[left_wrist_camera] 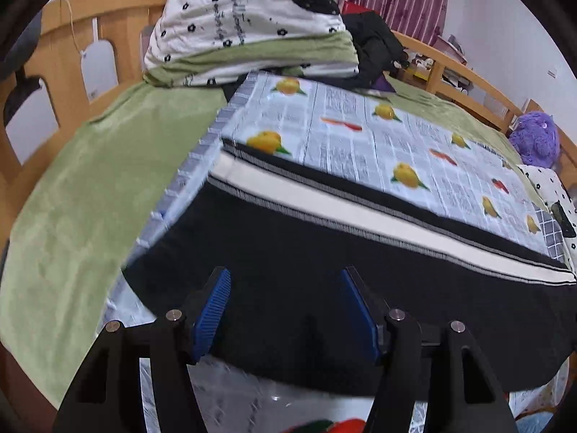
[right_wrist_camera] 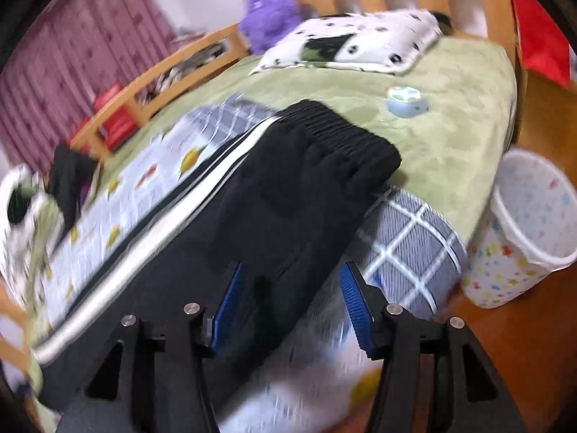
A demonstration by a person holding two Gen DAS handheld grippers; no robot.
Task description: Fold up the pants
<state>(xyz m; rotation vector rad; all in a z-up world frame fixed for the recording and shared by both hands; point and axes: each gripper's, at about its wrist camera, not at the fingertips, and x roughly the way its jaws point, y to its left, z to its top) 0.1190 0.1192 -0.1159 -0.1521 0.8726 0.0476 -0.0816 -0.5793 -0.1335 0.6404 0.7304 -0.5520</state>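
Note:
Black pants [left_wrist_camera: 324, 245] with a white side stripe [left_wrist_camera: 324, 196] lie flat across a fruit-printed mat [left_wrist_camera: 378, 137] on the bed. In the left wrist view, my left gripper [left_wrist_camera: 285, 278] hovers open over the pants' near edge, its blue pads apart and pressing nothing. In the right wrist view, the pants [right_wrist_camera: 306, 187] run away from me, with the ribbed waistband [right_wrist_camera: 335, 126] at the far end. My right gripper [right_wrist_camera: 291, 270] is open, and black cloth shows between its fingers without being pinched. That view is blurred.
A green bed cover [left_wrist_camera: 72, 187] surrounds the mat. A folded quilt pile [left_wrist_camera: 245, 25] and dark clothes [left_wrist_camera: 378, 47] sit at one end, a pillow [right_wrist_camera: 353, 47] and a purple plush toy [right_wrist_camera: 270, 14] at the other. A small blue object [right_wrist_camera: 405, 103] lies on the cover. A star-print bin [right_wrist_camera: 519, 231] stands beside the bed.

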